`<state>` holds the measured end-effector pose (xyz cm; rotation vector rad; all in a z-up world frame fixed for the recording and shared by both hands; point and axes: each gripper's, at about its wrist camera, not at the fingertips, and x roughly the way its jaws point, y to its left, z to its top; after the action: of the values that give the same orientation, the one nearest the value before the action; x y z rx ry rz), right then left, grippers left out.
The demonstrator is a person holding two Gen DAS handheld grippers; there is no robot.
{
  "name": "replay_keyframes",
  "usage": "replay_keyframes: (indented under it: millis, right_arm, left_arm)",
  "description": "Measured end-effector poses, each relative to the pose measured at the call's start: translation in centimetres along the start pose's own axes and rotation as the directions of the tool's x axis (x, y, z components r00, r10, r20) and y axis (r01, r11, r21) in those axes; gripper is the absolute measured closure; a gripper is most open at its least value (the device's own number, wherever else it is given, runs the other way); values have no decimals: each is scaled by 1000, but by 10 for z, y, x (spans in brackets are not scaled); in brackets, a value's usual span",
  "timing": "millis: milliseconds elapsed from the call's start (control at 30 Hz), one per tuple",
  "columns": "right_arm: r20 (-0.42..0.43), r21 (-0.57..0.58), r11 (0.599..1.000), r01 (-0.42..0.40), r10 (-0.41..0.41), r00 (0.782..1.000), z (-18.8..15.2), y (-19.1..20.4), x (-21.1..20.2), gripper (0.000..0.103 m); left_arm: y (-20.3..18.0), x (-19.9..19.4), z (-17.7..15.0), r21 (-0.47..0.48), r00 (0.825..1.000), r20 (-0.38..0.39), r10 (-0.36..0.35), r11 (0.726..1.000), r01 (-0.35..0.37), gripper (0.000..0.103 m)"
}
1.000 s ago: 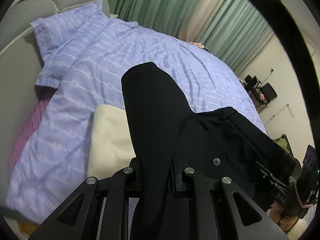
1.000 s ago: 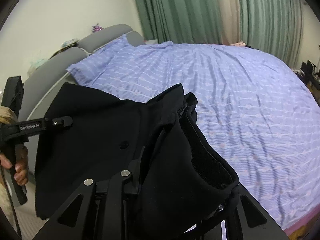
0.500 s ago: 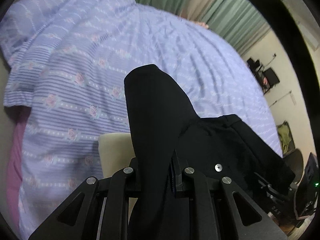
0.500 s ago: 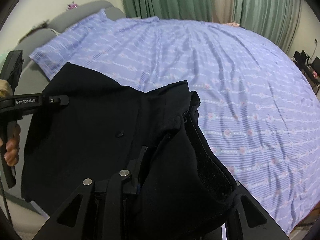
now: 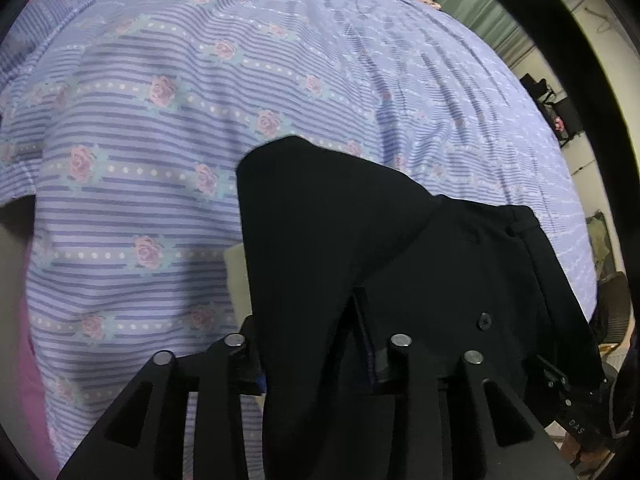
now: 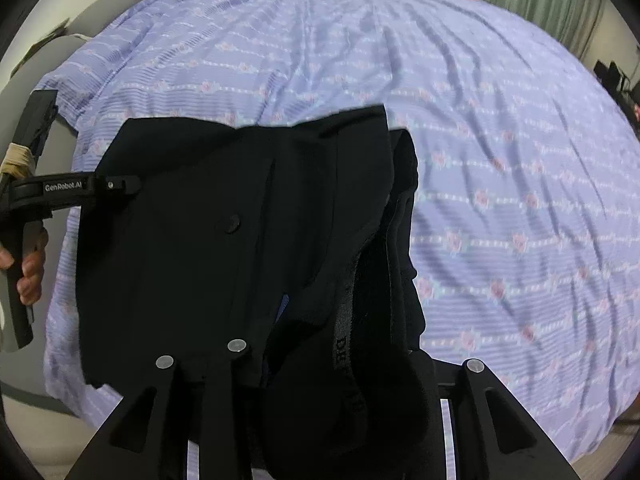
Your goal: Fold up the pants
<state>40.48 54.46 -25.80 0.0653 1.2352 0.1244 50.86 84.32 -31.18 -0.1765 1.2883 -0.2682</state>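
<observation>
The black pants hang in the air above the bed, stretched between the 2 tools by their waistband end. The left gripper is closed on 1 corner of the cloth and the right gripper is clamped on the other, where the waistband bunches into thick folds. Holding both corners apart keeps the top edge fairly taut — probably so the garment can be laid out flat on the striped, rose-patterned bedspread before any fold is made.

Much is out of sight. The legs drop below both cameras, so their length and whether they touch the bed cannot be told. Black fabric drapes over the fingertips of each gripper, hiding the exact contact. A pale object shows beside the cloth in the left view — what it is stays unclear.
</observation>
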Motion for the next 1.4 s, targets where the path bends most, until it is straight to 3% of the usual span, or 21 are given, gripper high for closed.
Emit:
replay_keyframes:
  millis: [133,167,233,267,333,400,500,567,633,767,967,1200,1400]
  right_arm:
    - [-41,57,998,-21,23,999,-7,-11,2,68]
    - [-57,61,998,-15,19,998,-10,-14,2,60]
    - [-62,45,997,56,-53,997,-15,-17,0,41]
    - [-35,13,992,124,-124,992,-19,-18,-6,37]
    - [11,-28,976,214,-214,977,-24,-20,-17,37]
    - [35,-50,967,248,-247,968,-26,-26,-27,37]
    - [82,-24,973,228,-226,971,-27,-42,-54,36]
    - [126,-8,977,214,-212,969,-30,-55,-79,24]
    - [174,-3,980,201,-198,965,-33,-66,-104,19]
    - [256,-31,984,176,-163,953,-39,-90,-156,12]
    - [341,-86,985,151,-113,933,-60,-131,-227,10]
    - [415,-148,984,104,-34,909,-90,-197,-302,9]
    - [468,-179,981,74,18,884,-115,-248,-353,9]
  left_arm:
    - [-14,-15,-2,30,993,45,110,993,-111,59]
    - [-17,-21,-3,39,987,65,146,988,-148,57]
    - [-23,-32,-6,51,977,100,187,980,-192,53]
    - [-27,-37,-8,55,974,111,197,978,-204,51]
    - [-42,-50,-16,75,965,136,222,969,-234,51]
    - [-56,-63,-25,93,961,167,220,967,-237,44]
    - [-77,-89,-41,76,961,200,192,975,-211,39]
    - [-94,-106,-49,58,955,224,192,976,-209,35]
    - [-118,-126,-63,50,944,261,204,973,-224,30]
    - [-169,-173,-95,25,911,339,234,966,-257,11]
    - [-256,-225,-148,-25,857,415,304,946,-323,3]
    - [-349,-263,-204,-162,835,454,310,951,-265,0]
    - [-423,-281,-238,-205,797,514,317,948,-245,0]
